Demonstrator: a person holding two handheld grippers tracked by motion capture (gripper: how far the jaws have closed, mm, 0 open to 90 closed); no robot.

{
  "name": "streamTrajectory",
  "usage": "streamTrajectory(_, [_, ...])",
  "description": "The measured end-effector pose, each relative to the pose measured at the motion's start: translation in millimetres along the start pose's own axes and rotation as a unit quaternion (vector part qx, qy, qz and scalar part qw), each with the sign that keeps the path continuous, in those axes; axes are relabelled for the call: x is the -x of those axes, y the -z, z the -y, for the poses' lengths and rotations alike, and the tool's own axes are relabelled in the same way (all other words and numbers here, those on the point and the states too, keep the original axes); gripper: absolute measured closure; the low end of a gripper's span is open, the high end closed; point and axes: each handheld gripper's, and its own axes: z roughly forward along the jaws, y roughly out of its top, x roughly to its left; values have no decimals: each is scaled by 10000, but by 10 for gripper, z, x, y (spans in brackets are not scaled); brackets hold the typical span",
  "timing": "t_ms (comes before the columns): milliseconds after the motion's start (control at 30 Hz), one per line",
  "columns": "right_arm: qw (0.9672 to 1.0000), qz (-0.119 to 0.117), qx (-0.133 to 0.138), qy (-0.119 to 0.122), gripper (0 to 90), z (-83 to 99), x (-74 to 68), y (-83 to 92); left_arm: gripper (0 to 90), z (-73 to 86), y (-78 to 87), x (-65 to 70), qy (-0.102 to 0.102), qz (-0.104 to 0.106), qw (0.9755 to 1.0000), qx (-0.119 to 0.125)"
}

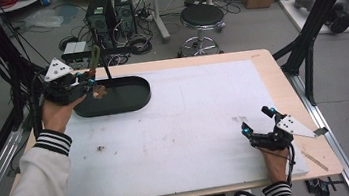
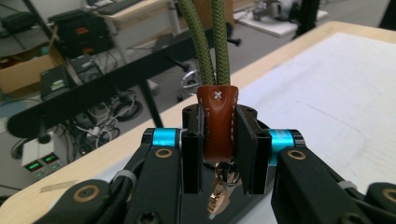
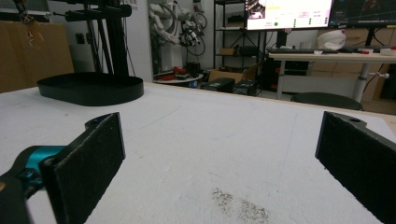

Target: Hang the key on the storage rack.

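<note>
The left gripper (image 2: 219,154) is clamped tight on a brown leather tab (image 2: 217,122), its two black jaws pressing the tab from either side. A doubled green cord (image 2: 208,44) rises straight up out of the tab's top, and a small metal clasp (image 2: 219,193) dangles below it between the jaws. From the high view, that gripper (image 1: 91,84) is held up over the left end of a black oval tray (image 1: 134,97), which sits at the far left of the white mat (image 1: 190,121) covering the wooden table (image 1: 281,80). The green cord (image 1: 94,56) stands up above the hand.

The right gripper (image 1: 257,122) rests low near the mat's right front edge, its jaws spread wide apart with nothing between them. In its own view the two pads (image 3: 91,163) frame bare mat, a smudge of dark specks (image 3: 240,205) just ahead, and the tray (image 3: 91,87) well off at the far left.

Beyond the table stand a black stool (image 1: 202,21) and two computer towers (image 1: 111,15) on the floor.
</note>
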Motion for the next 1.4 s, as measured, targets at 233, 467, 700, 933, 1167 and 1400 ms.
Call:
streamTrajectory(233, [10000,-5,-1,-2,3,0,1,0,734,57,-72,-111,157,-259,9995,-119])
streamTrajectory(467, [10000,-6,7,0,3,2,1,0,733,116,-170,-187,256,-482,9982,-263])
streamTrajectory(700, [10000,-8,10,-14,3,1,1,0,733,196,-298,-264,332,-622,9964,-481])
streamTrajectory(933, [10000,-10,25,11,3,1,4,-2,733,247,-395,-281,403,-712,9949,-590])
streamTrajectory(1167, [10000,-7,30,-8,3,2,4,-2,733,274,-443,-295,413,-793,9937,-682])
streamTrajectory(1400, [10000,-5,28,-13,3,2,4,-2,733,299,-483,-313,471,-837,9930,-689])
